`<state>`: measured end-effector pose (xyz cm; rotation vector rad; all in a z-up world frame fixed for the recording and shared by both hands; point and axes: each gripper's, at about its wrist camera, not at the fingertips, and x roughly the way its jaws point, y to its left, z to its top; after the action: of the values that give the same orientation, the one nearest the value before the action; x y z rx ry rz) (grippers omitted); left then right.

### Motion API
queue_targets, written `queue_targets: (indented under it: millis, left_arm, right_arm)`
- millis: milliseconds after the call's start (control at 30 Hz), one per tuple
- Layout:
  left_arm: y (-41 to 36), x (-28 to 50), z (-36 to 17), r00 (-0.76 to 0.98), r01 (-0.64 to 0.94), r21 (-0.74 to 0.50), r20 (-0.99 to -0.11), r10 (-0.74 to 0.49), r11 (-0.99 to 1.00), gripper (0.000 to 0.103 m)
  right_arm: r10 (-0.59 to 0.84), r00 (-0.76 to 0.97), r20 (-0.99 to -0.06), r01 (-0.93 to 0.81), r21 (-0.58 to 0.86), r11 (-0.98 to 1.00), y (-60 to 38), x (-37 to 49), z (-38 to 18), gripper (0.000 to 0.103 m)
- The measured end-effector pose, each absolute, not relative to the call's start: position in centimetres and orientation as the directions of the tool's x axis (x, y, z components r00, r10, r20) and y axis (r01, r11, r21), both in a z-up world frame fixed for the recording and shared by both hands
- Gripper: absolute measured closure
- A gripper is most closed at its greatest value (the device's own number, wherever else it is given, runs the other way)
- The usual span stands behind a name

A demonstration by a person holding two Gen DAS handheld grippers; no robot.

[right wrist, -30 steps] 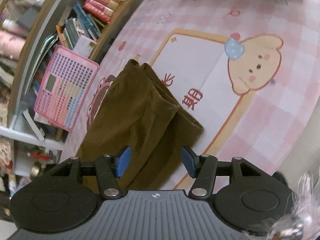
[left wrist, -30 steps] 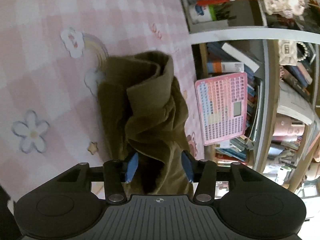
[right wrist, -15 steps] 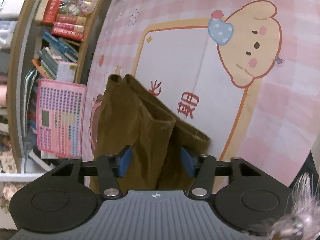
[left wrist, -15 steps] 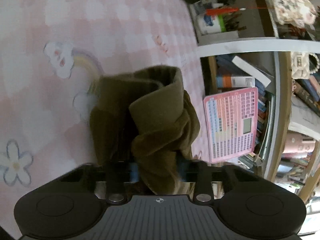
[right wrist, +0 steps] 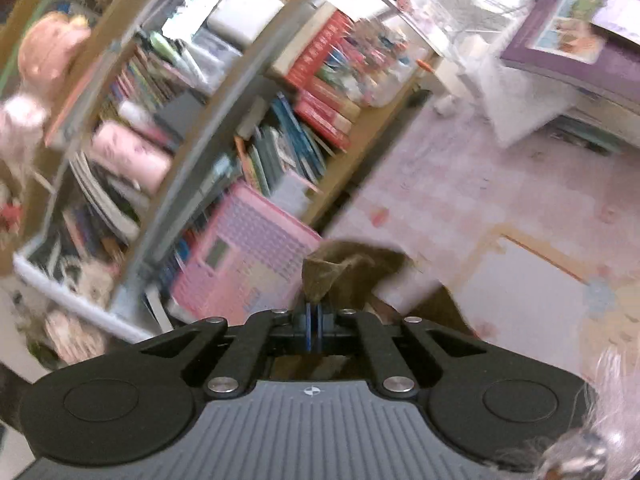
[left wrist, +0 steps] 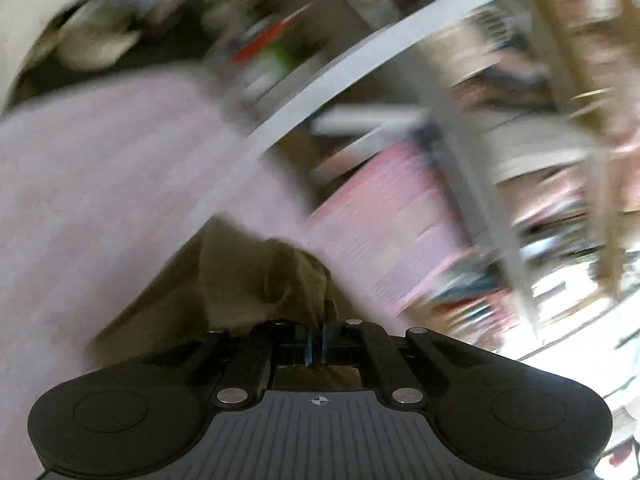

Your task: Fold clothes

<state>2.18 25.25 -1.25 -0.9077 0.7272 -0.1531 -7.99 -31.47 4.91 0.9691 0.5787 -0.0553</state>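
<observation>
The olive-brown garment [left wrist: 240,280] lies bunched on the pink checked mat [left wrist: 100,168]. My left gripper [left wrist: 316,344] is shut on a fold of the garment, which rises from between the blue pads. The left wrist view is heavily blurred by motion. In the right wrist view my right gripper [right wrist: 314,330] is shut on another edge of the garment [right wrist: 324,274], which sticks up as a small peak above the fingertips. More of the cloth hangs down to the right of it.
A bookshelf [right wrist: 240,120] crammed with books stands along the mat's edge, with a pink toy keyboard [right wrist: 244,256] leaning against it. The mat with its cartoon print [right wrist: 520,240] stretches to the right. A purple book [right wrist: 572,40] lies at the far right.
Both grippers have closed on the garment; a second ago both were open around it. Both have since swung up quickly, so the views now face the bookshelf.
</observation>
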Motion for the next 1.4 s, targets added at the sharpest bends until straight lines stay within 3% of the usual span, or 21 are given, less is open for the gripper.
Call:
queue_targets:
  millis: [67, 133, 167, 267, 433, 500, 567, 667, 733, 833, 900, 967, 1000, 1067, 1167, 1200, 1333, 1400]
  left_arm:
    - [25.9, 1.0, -5.6, 0.692, -0.303, -0.747, -0.599, -0.402, 0.591, 0.100]
    - [26.2, 0.5, -7.4, 0.682, -0.351, -0.754, -0.612, -0.401, 0.555, 0.100]
    - [26.3, 0.5, -7.7, 0.684, -0.357, -0.758, -0.610, -0.400, 0.545, 0.100]
    - [26.1, 1.9, -6.2, 0.710, -0.305, -0.769, -0.577, -0.405, 0.561, 0.100]
    - [25.5, 2.0, -0.1, 0.796, -0.069, -0.799, -0.405, -0.449, 0.597, 0.100]
    - [25.8, 1.0, 0.7, 0.804, -0.023, -0.803, -0.368, -0.466, 0.595, 0.100]
    - [26.5, 0.2, -2.6, 0.763, -0.113, -0.793, -0.455, -0.459, 0.599, 0.100]
    - [26.9, -0.2, -7.7, 0.695, -0.263, -0.763, -0.574, -0.433, 0.590, 0.100]
    - [27.2, -0.8, -9.0, 0.693, -0.286, -0.772, -0.576, -0.433, 0.568, 0.097]
    - [28.1, -1.2, -8.8, 0.724, -0.272, -0.817, -0.522, -0.451, 0.509, 0.076]
    - [28.8, -1.4, -8.4, 0.745, -0.258, -0.850, -0.478, -0.466, 0.459, 0.049]
    - [29.6, -2.3, -8.0, 0.780, -0.264, -0.870, -0.447, -0.437, 0.417, 0.035]
    - [29.8, -2.2, -7.8, 0.791, -0.282, -0.867, -0.452, -0.411, 0.410, 0.033]
    - [30.3, -1.9, -7.8, 0.800, -0.322, -0.863, -0.467, -0.376, 0.389, 0.037]
    - [30.1, -0.6, -8.0, 0.778, -0.364, -0.837, -0.515, -0.361, 0.410, 0.088]
    - [29.7, -0.5, -7.4, 0.776, -0.358, -0.822, -0.526, -0.349, 0.443, 0.091]
    - [26.8, -2.2, -1.8, 0.854, -0.121, -0.719, -0.427, -0.298, 0.684, 0.091]
    - [27.5, -1.9, -3.7, 0.808, -0.219, -0.695, -0.523, -0.273, 0.685, 0.091]
  right_arm:
    - [0.226, 0.751, -0.621, 0.422, 0.714, 0.559, -30.7, -9.5, 0.6, 0.100]
    - [0.235, 0.646, -0.726, 0.538, 0.652, 0.535, -30.2, -10.4, -3.8, 0.100]
    - [0.236, 0.635, -0.736, 0.551, 0.645, 0.529, -30.1, -10.4, -4.5, 0.100]
    - [0.231, 0.653, -0.721, 0.529, 0.653, 0.542, -30.1, -9.6, -4.3, 0.100]
    - [0.184, 0.823, -0.538, 0.316, 0.702, 0.639, -30.3, -7.1, 3.8, 0.100]
    - [0.159, 0.844, -0.512, 0.295, 0.690, 0.661, -30.4, -8.1, 5.4, 0.100]
    - [0.148, 0.818, -0.556, 0.339, 0.673, 0.657, -30.6, -9.5, 4.3, 0.100]
    - [0.181, 0.673, -0.717, 0.479, 0.609, 0.632, -30.2, -10.5, -1.9, 0.100]
    - [0.167, 0.631, -0.758, 0.513, 0.568, 0.643, -29.6, -10.9, -4.2, 0.100]
    - [0.138, 0.616, -0.775, 0.537, 0.542, 0.646, -29.1, -11.4, -5.7, 0.098]
    - [0.121, 0.624, -0.772, 0.542, 0.539, 0.645, -29.0, -11.8, -5.5, 0.091]
    - [0.098, 0.627, -0.773, 0.546, 0.526, 0.652, -29.0, -11.8, -5.2, 0.085]
    - [0.085, 0.628, -0.774, 0.547, 0.516, 0.659, -29.0, -11.7, -5.0, 0.081]
    - [0.064, 0.629, -0.775, 0.546, 0.499, 0.674, -28.9, -11.4, -4.7, 0.081]
    - [0.055, 0.621, -0.782, 0.529, 0.470, 0.707, -28.6, -10.7, -4.9, 0.090]
    - [0.052, 0.620, -0.783, 0.524, 0.462, 0.715, -28.4, -10.5, -4.9, 0.092]
    - [0.037, 0.626, -0.779, 0.508, 0.443, 0.739, -28.1, -10.0, -4.7, 0.094]
    - [0.027, 0.636, -0.771, 0.503, 0.441, 0.744, -28.1, -10.0, -4.4, 0.094]
